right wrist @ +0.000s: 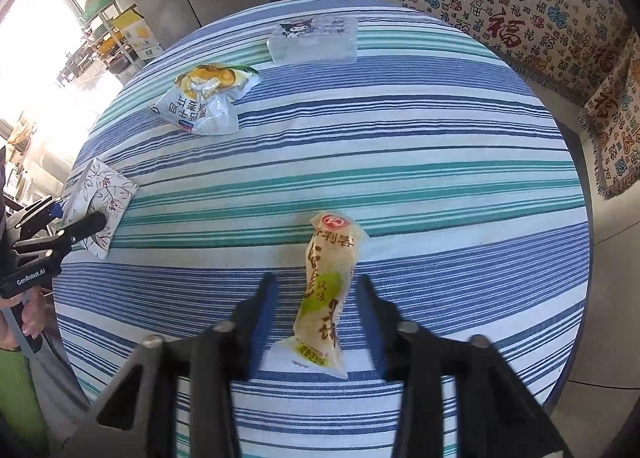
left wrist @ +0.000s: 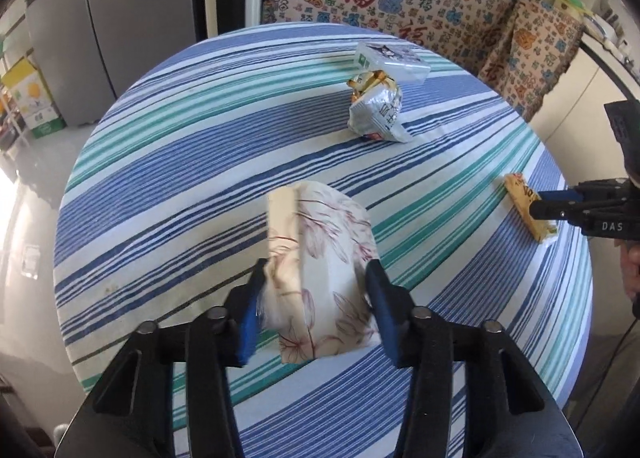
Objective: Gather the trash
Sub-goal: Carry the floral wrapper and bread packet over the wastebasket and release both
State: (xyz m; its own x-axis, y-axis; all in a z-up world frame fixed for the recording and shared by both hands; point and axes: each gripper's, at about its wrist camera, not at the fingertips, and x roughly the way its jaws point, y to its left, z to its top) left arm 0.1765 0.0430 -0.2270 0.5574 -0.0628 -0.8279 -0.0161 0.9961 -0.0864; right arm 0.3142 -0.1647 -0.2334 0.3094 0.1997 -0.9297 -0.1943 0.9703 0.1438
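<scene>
- Left claw [left wrist: 317, 266] is clenching the floral tissue pack [left wrist: 328, 225] between its pads.
- Right claw [right wrist: 318, 282] is standing released, straddling the yellow snack wrapper [right wrist: 326, 298] without touching it.
- Crumpled chip bag [left wrist: 376, 113] and clear box [left wrist: 392, 61] are lying well ahead of both claws, and nothing is looking collected yet.

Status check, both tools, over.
Left tool shut on floral tissue pack. Right tool open, straddling yellow snack wrapper, pads clear of it. Crumpled bag and clear box farther back, not in the way.
</scene>
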